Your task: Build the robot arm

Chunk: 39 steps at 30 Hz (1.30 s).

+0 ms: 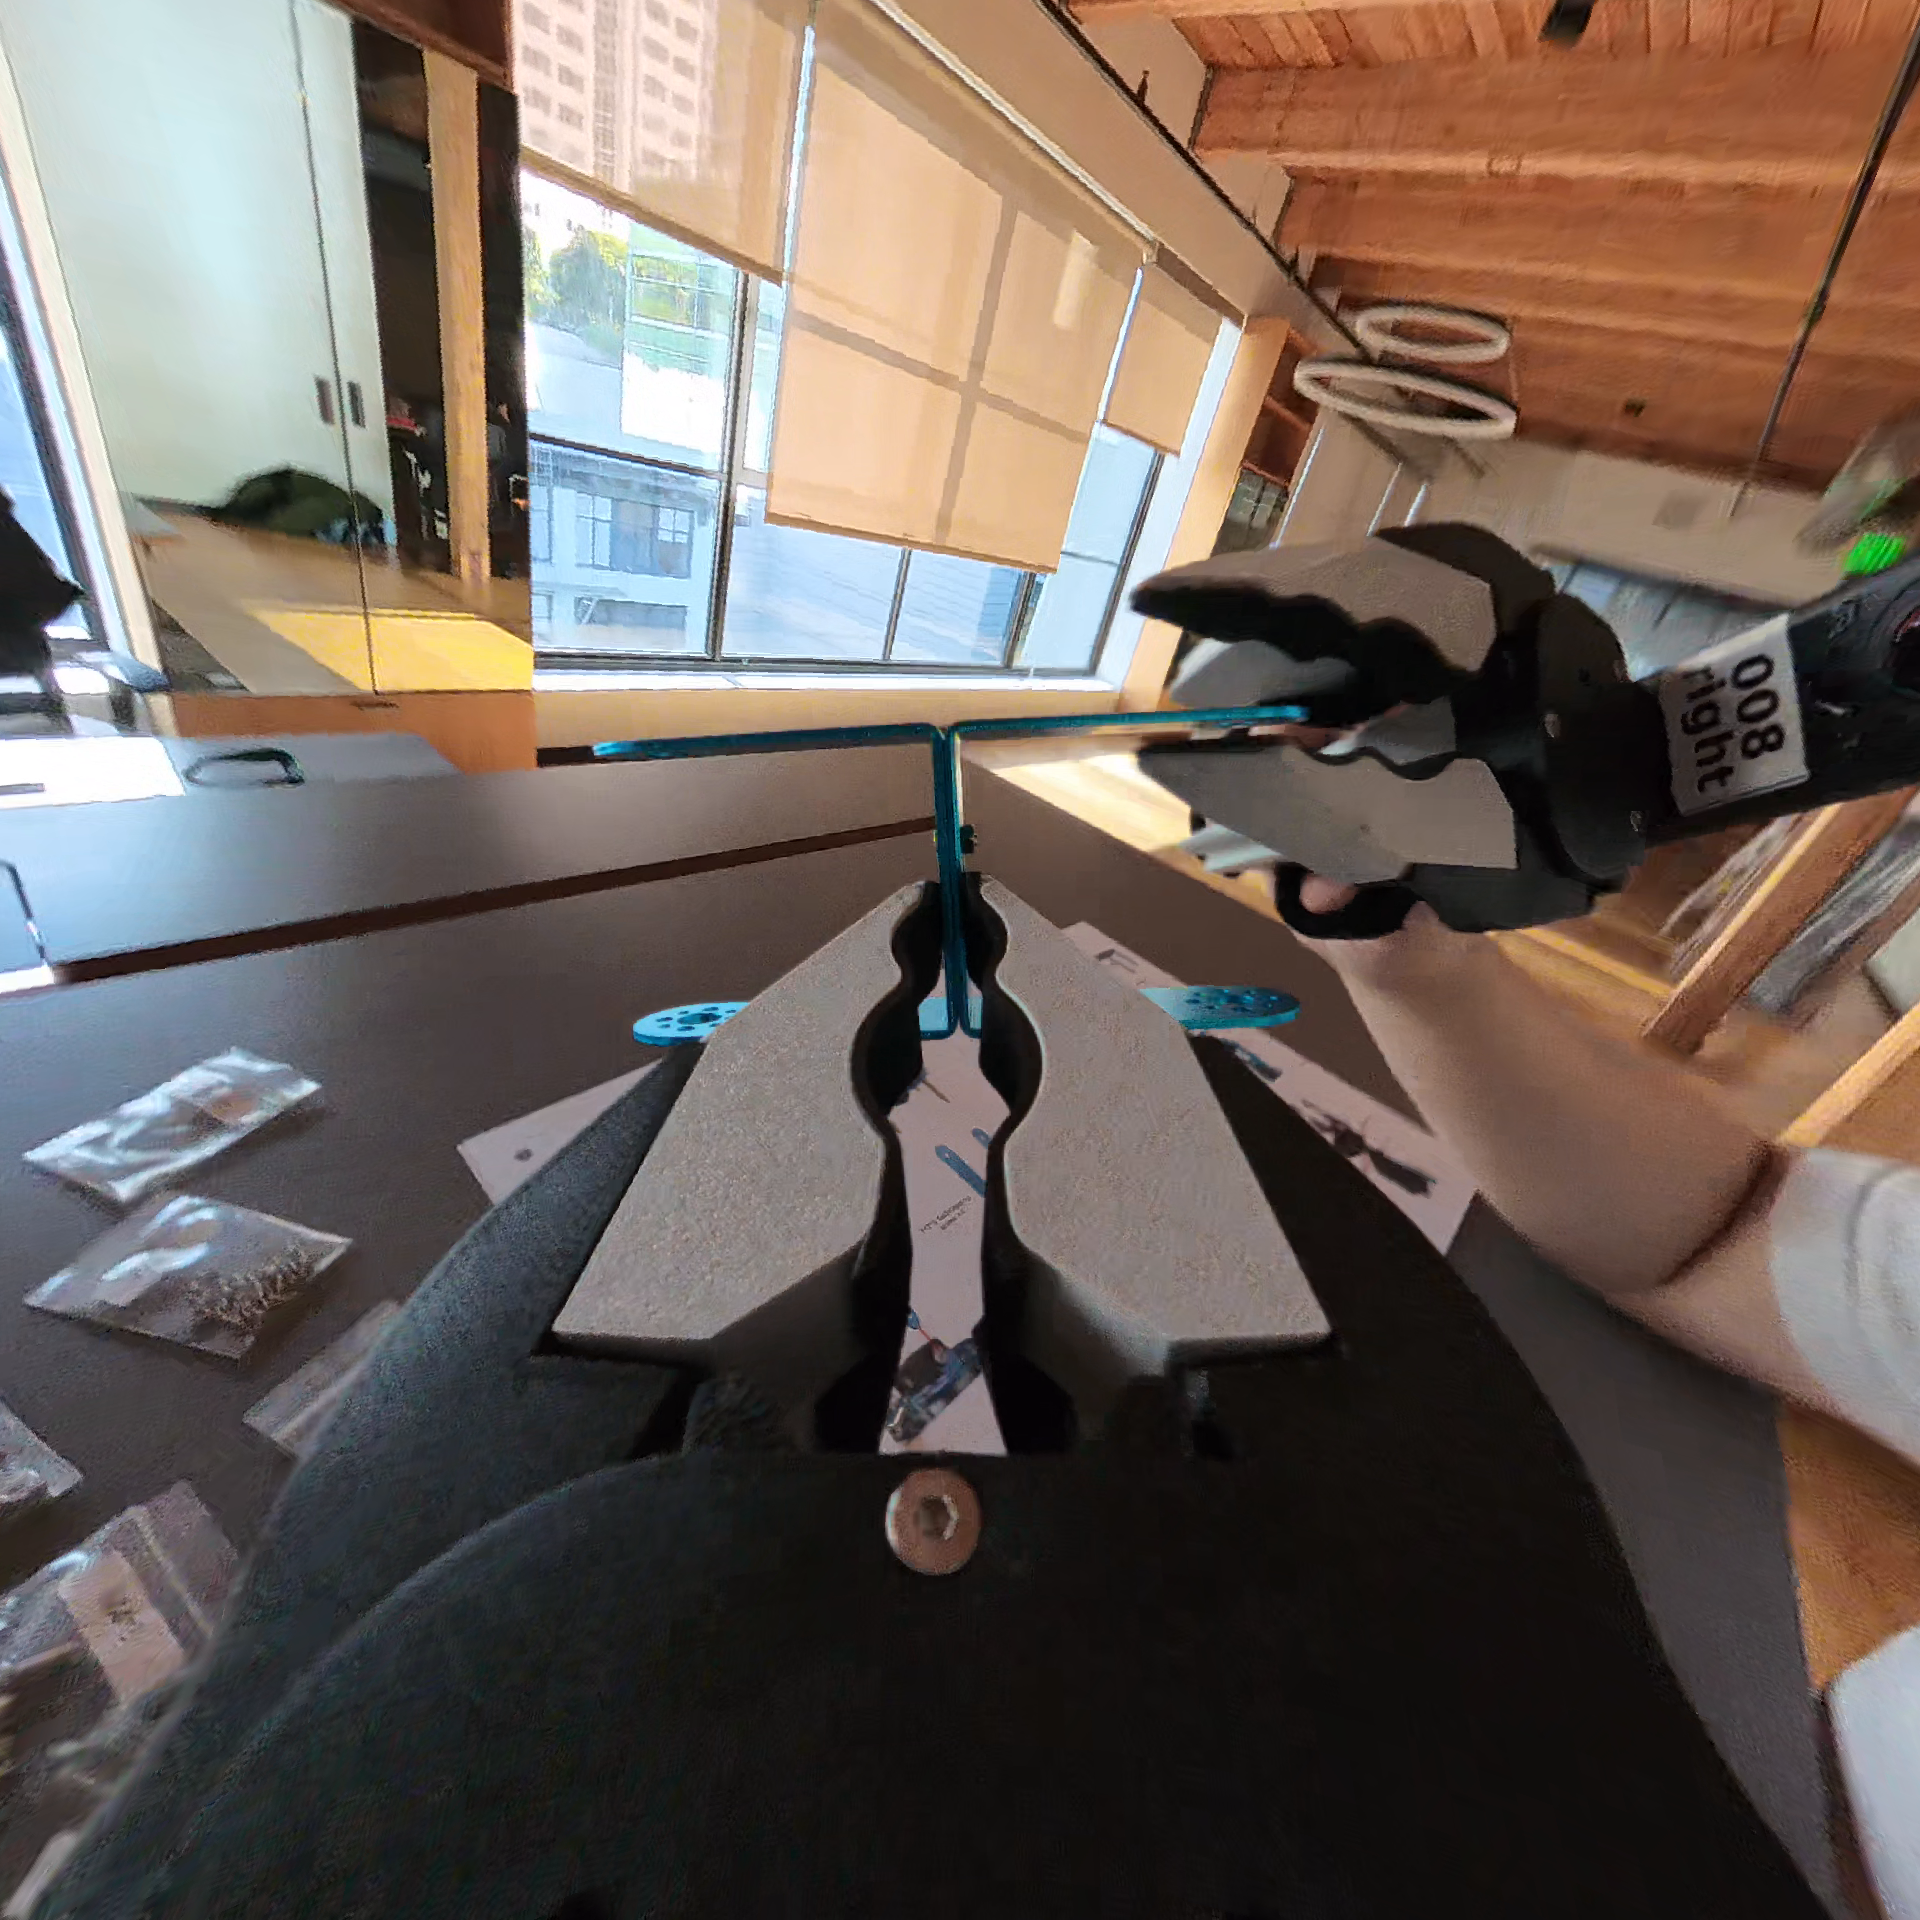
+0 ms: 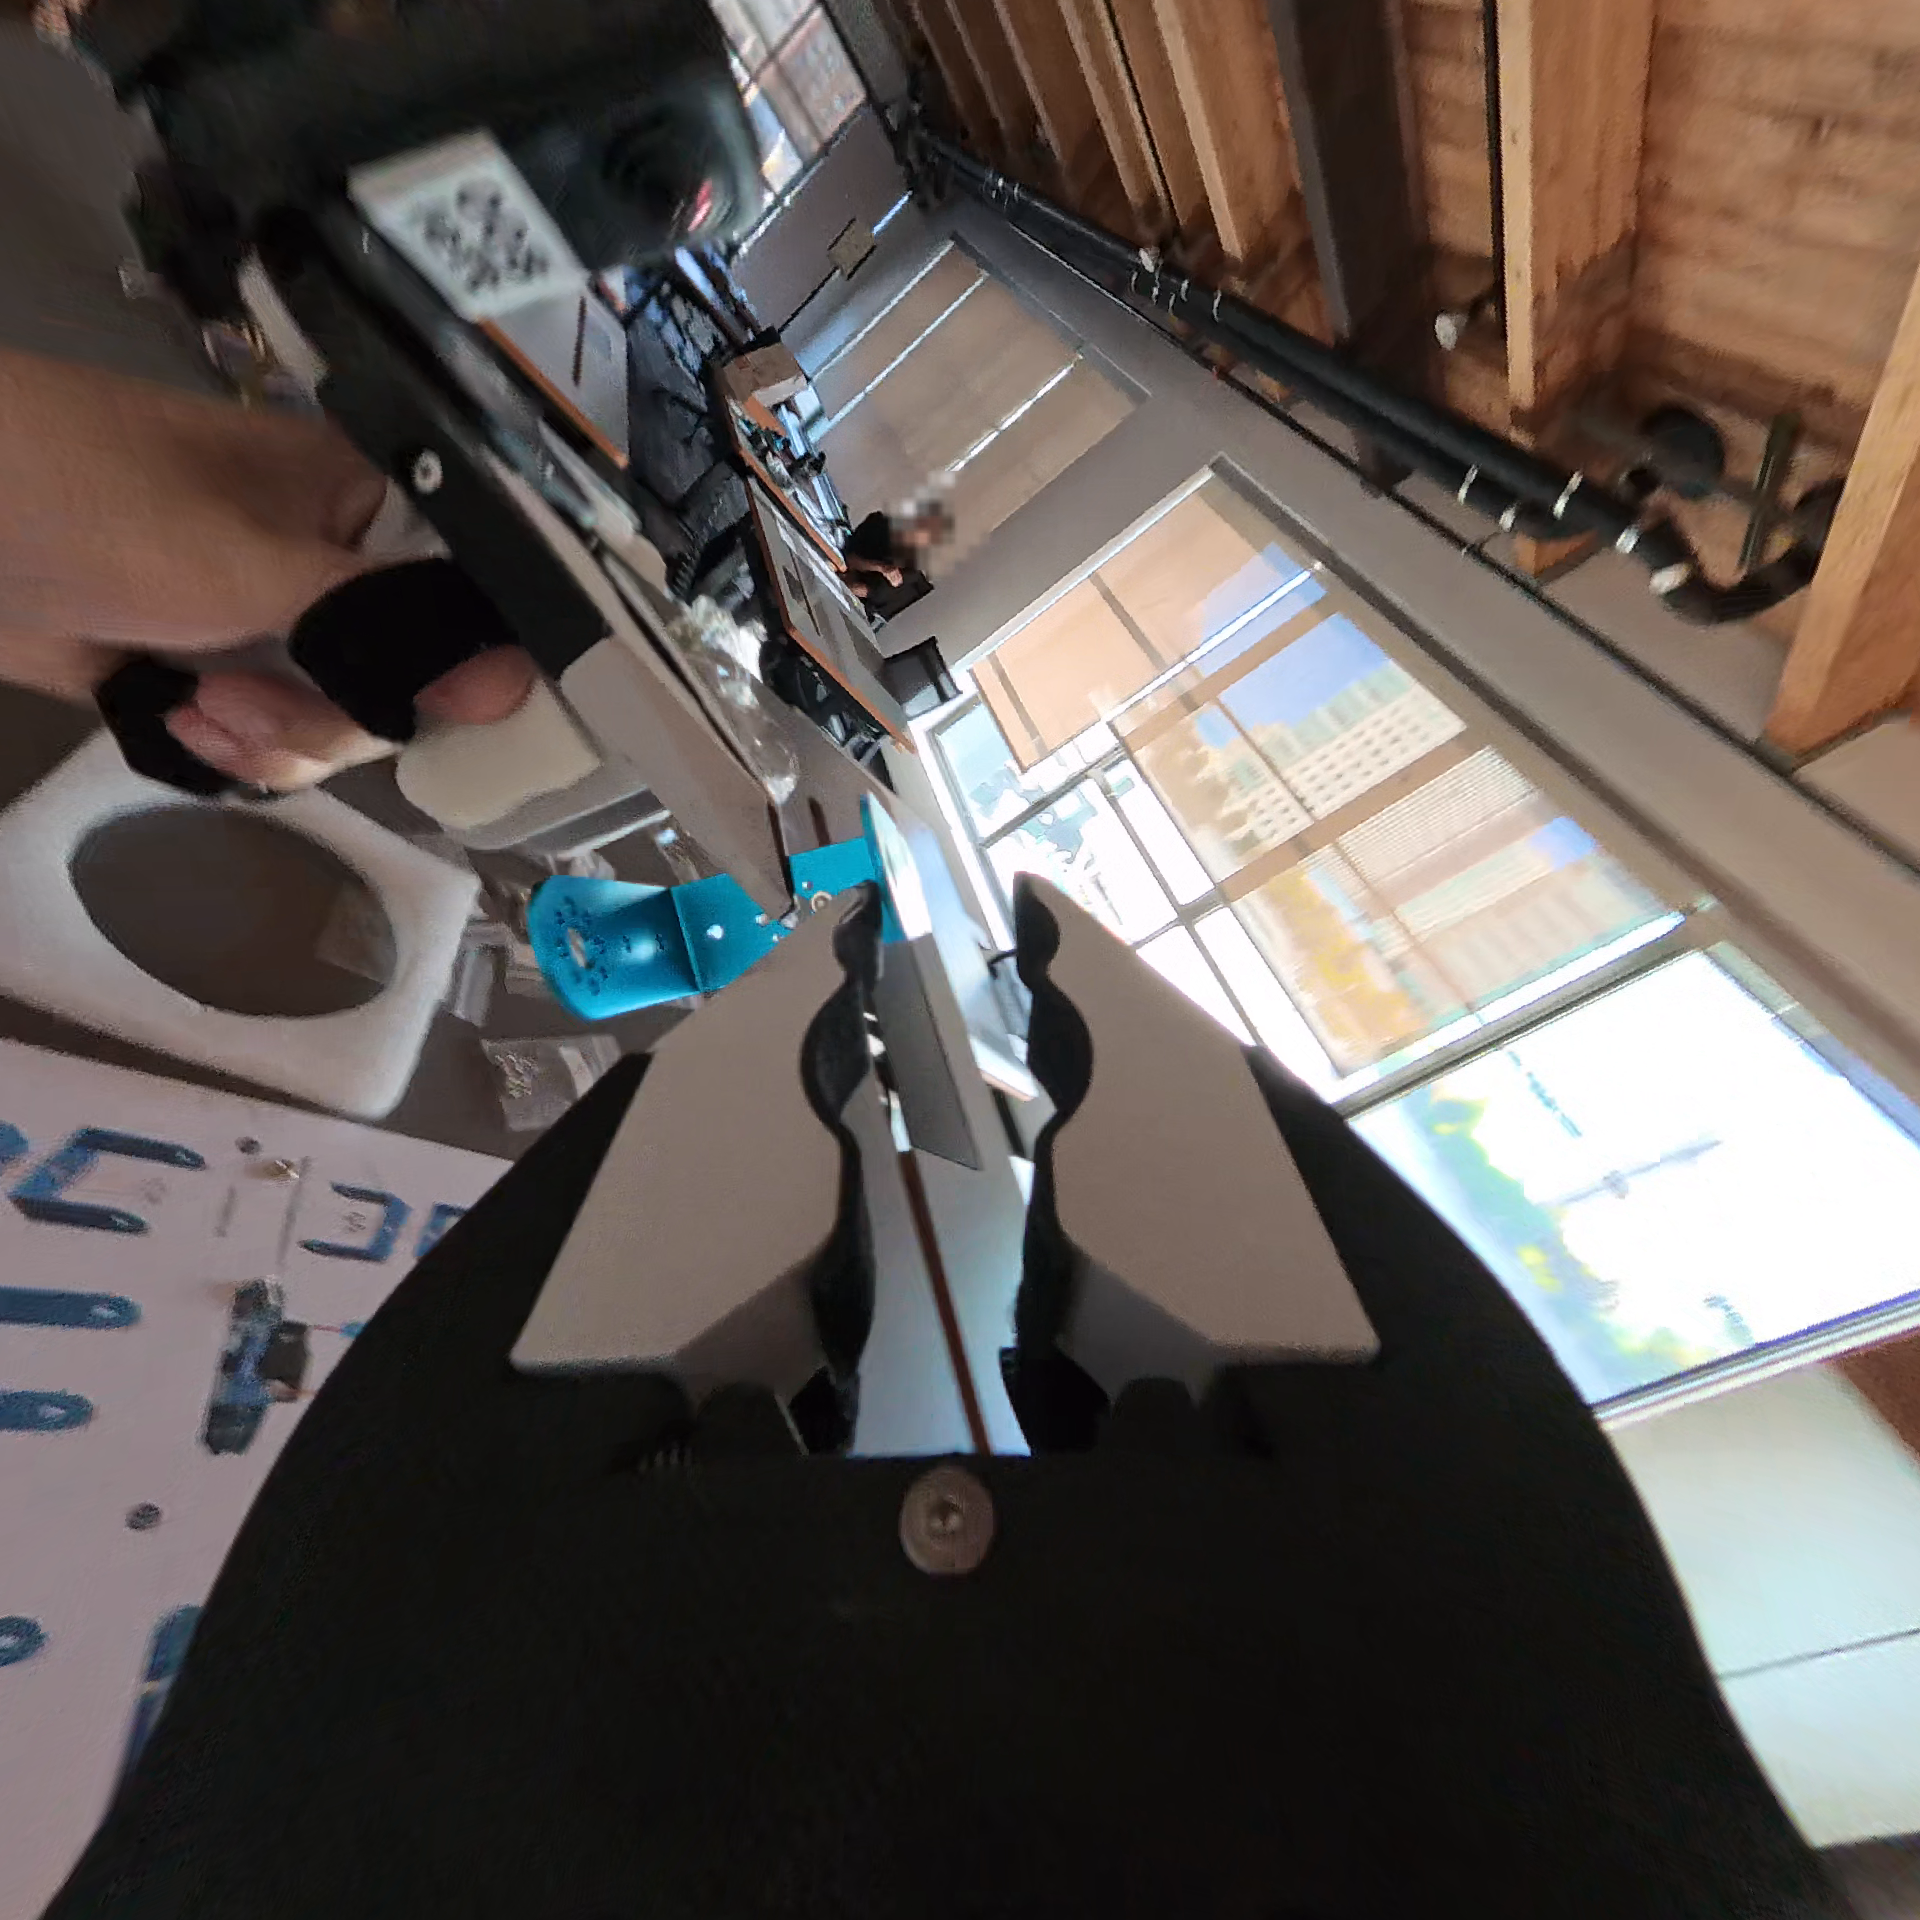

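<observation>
My left gripper (image 1: 951, 899) is shut on a blue metal bracket assembly (image 1: 948, 831), two bent brackets joined back to back, and holds it upright above a dark table (image 1: 416, 987). Its top arms spread left and right, and perforated round tabs (image 1: 1226, 1006) stick out lower down. My right gripper (image 1: 1143, 675) is open, its jaws on either side of the end of the bracket's right arm (image 1: 1294, 714). In the right wrist view the right gripper (image 2: 932, 906) is open, with the blue bracket (image 2: 623, 945) just left of its tips. The left gripper's finger (image 2: 707, 748) pinches the bracket there.
Several clear bags of small parts (image 1: 197, 1278) lie on the table at the left. A white printed sheet (image 1: 945, 1195) lies under the grippers and also shows in the right wrist view (image 2: 156, 1299). A white foam block with a round hole (image 2: 229, 1060) sits beside it. A person's forearm (image 1: 1558, 1143) crosses at the right. Across from one pair of fingers to the other is roughly 5 cm.
</observation>
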Each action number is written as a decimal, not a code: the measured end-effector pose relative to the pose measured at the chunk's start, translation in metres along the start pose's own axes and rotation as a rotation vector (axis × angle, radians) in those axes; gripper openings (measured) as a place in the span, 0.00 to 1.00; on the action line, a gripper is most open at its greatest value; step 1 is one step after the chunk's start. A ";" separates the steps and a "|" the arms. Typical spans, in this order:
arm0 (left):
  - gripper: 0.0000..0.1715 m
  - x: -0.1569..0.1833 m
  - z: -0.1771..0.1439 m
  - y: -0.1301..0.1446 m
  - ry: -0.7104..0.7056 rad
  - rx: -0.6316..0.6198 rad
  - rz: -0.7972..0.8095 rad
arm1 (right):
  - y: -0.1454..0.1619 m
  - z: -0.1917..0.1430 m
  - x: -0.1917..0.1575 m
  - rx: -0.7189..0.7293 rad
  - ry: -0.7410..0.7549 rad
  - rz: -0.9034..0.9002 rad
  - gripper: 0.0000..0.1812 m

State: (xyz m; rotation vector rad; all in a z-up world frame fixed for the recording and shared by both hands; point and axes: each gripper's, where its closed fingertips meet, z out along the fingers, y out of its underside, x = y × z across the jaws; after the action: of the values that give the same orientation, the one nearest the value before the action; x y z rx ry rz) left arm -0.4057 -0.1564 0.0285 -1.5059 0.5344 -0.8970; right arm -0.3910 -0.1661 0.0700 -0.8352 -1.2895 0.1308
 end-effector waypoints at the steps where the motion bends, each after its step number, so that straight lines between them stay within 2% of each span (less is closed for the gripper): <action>1: 0.01 -0.010 -0.004 -0.002 0.001 0.020 -0.075 | 0.000 -0.002 0.004 0.007 -0.029 0.084 0.15; 4: 0.01 -0.044 -0.020 -0.010 0.020 0.090 -0.294 | 0.006 -0.012 -0.008 -0.022 -0.251 0.359 0.14; 6: 0.01 -0.060 -0.030 -0.015 0.064 0.128 -0.399 | 0.026 -0.021 -0.041 -0.124 -0.470 0.513 0.14; 9: 0.00 -0.078 -0.041 -0.019 0.109 0.177 -0.511 | 0.067 -0.027 -0.108 -0.298 -0.759 0.616 0.14; 12: 0.01 -0.082 -0.045 -0.019 0.181 0.182 -0.591 | 0.093 -0.014 -0.151 -0.418 -0.867 0.617 0.07; 14: 0.01 -0.086 -0.044 -0.014 0.180 0.175 -0.596 | 0.111 -0.004 -0.163 -0.504 -0.861 0.580 0.08; 17: 0.01 -0.085 -0.039 -0.006 0.190 0.138 -0.571 | 0.116 0.005 -0.169 -0.546 -0.871 0.653 0.09; 21: 0.00 -0.071 -0.031 0.001 0.239 0.070 -0.510 | 0.096 0.021 -0.126 -0.371 -0.713 0.639 0.12; 25: 0.01 -0.049 -0.021 0.009 0.279 -0.006 -0.364 | 0.055 0.023 -0.076 -0.181 -0.602 0.835 0.13; 27: 0.01 -0.038 -0.016 0.013 0.312 -0.038 -0.361 | 0.046 0.022 -0.064 -0.156 -0.571 0.884 0.14; 31: 0.01 -0.018 -0.010 0.018 0.367 -0.084 -0.350 | 0.035 0.019 -0.067 -0.161 -0.605 0.962 0.15; 33: 0.01 -0.014 -0.009 0.023 0.341 -0.143 -0.275 | 0.032 0.020 -0.063 -0.143 -0.579 1.001 0.16; 36: 0.01 -0.017 -0.015 0.034 0.240 -0.297 -0.091 | 0.038 0.008 -0.063 -0.245 -0.565 0.937 0.18; 39: 0.01 -0.025 -0.031 0.041 0.146 -0.436 0.133 | 0.016 -0.002 -0.053 -0.168 -0.488 0.854 0.22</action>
State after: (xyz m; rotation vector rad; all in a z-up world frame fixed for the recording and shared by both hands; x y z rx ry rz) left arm -0.4379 -0.1629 -0.0185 -1.7768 0.9739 -0.8229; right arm -0.3999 -0.1833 0.0185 -1.5259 -1.3161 0.9618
